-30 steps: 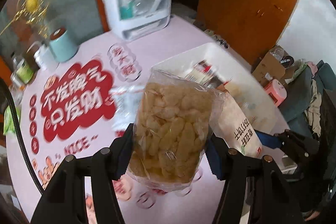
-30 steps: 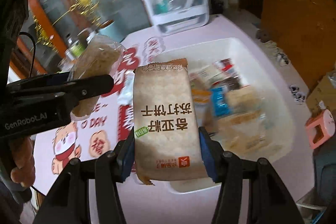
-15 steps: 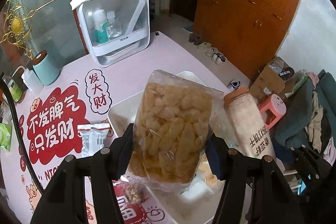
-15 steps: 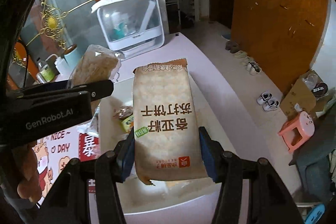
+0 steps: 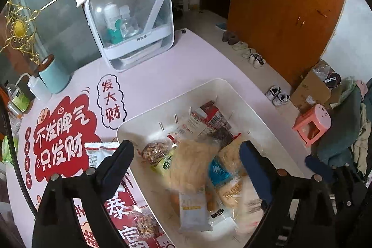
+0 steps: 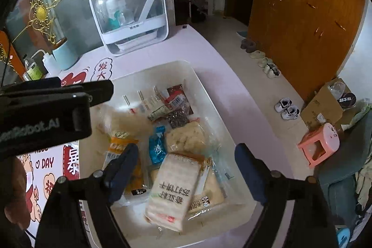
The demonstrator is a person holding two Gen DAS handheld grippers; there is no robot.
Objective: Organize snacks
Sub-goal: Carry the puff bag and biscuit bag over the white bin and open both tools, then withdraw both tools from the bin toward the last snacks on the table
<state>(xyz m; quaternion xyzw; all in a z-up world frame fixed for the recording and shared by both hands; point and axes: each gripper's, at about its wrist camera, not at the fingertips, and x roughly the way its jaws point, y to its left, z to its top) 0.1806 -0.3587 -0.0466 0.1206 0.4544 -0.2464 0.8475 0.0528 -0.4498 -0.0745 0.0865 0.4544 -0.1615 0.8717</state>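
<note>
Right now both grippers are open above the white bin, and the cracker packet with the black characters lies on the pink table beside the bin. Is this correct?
Not quite. Both the left gripper and the right gripper are open above the white bin, but the cracker packet lies inside the bin, on the other snacks, not on the table. The right wrist view shows it.

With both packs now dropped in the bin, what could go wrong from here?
1. The cracker pack lies on top of the pile near the front wall of the bin; it could slide or crush softer bags beneath.
2. Two packets lie on the table outside the bin and may be forgotten.
3. The open left gripper and right gripper hang close together over the bin; they might collide.
</note>
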